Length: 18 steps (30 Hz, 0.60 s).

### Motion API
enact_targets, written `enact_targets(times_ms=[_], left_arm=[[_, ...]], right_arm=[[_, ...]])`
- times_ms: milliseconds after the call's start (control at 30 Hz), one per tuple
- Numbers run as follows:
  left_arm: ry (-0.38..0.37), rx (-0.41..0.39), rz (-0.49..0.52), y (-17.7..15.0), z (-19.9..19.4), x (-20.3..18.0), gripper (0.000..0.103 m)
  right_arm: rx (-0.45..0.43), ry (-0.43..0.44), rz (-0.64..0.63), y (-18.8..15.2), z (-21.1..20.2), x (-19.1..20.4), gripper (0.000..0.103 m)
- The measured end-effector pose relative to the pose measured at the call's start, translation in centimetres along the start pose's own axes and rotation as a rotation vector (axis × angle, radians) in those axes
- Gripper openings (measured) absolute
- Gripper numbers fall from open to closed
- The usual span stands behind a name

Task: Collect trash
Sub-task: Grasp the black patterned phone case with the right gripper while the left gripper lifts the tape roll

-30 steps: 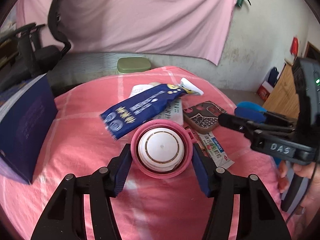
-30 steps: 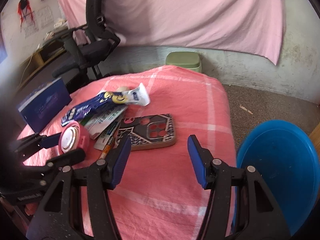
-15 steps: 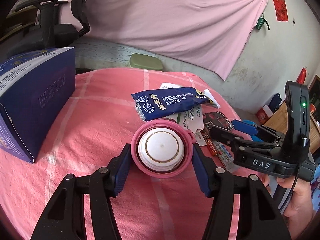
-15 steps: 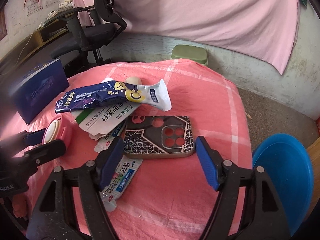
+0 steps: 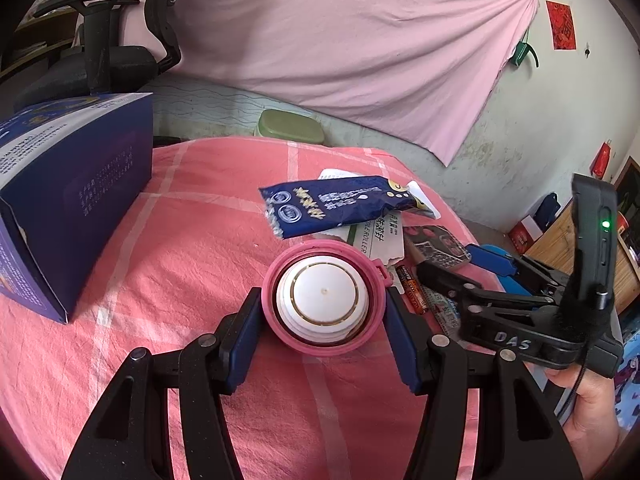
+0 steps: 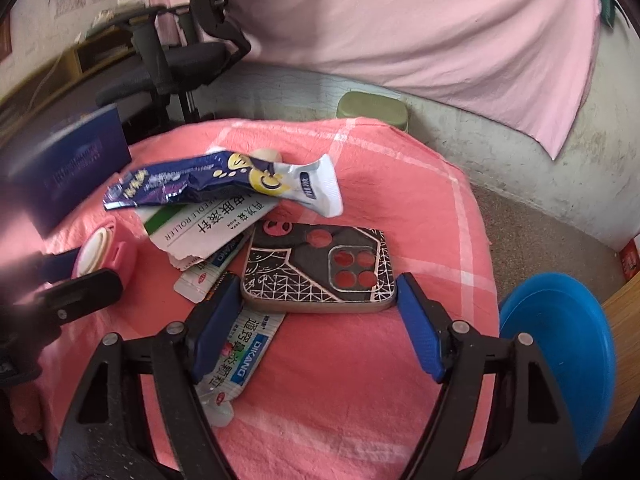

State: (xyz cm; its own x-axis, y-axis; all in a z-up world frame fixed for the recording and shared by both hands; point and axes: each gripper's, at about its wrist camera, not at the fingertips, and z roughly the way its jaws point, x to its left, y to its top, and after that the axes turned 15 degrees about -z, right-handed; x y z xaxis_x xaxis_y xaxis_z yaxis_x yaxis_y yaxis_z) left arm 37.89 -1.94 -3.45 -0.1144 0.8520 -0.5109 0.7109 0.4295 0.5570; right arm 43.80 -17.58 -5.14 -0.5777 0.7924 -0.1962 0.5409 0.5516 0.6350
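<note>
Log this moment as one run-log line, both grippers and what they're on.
left gripper: shut on pink lid | right gripper: open, straddling phone case, no contact | blue bin: right of table | wrappers: uncollected

Pink checked tablecloth [image 6: 400,184] under wrappers [image 6: 192,184], phone case [image 6: 320,268], blue box [image 5: 68,204].

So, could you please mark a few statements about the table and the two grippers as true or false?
1. The left gripper grips a pink cap. True.
2. The right gripper is shut on the blue wrapper. False: its jaws stand wide apart on either side of the phone case, pads not pressing it.
3. The wrapper lies partly on a white leaflet. True.
4. The blue bin stands on the table. False: it is on the floor beside it.
5. A dark blue box stands on the table. True.
</note>
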Motion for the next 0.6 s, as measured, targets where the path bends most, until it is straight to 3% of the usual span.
enact_targets(times_ms=[167,333,600], left_arm=[[-0.011,-0.054,-0.003,-0.5,-1.4,-0.1,0.053],[-0.037,-0.181,0.023,-1.1,-3.8,-1.4,0.053],[-0.123,-0.388,0.153,-1.0,-8.5,-7.4,0.053]], right_arm=[[-0.152,0.008,0.066,-1.2,-3.0,-1.2,0.096],[-0.320,-0.010,0.103,-2.7,-6.9,-1.6,0.096],[-0.601,-0.168,0.100,-4.8,-14.3,-1.8,0.096]])
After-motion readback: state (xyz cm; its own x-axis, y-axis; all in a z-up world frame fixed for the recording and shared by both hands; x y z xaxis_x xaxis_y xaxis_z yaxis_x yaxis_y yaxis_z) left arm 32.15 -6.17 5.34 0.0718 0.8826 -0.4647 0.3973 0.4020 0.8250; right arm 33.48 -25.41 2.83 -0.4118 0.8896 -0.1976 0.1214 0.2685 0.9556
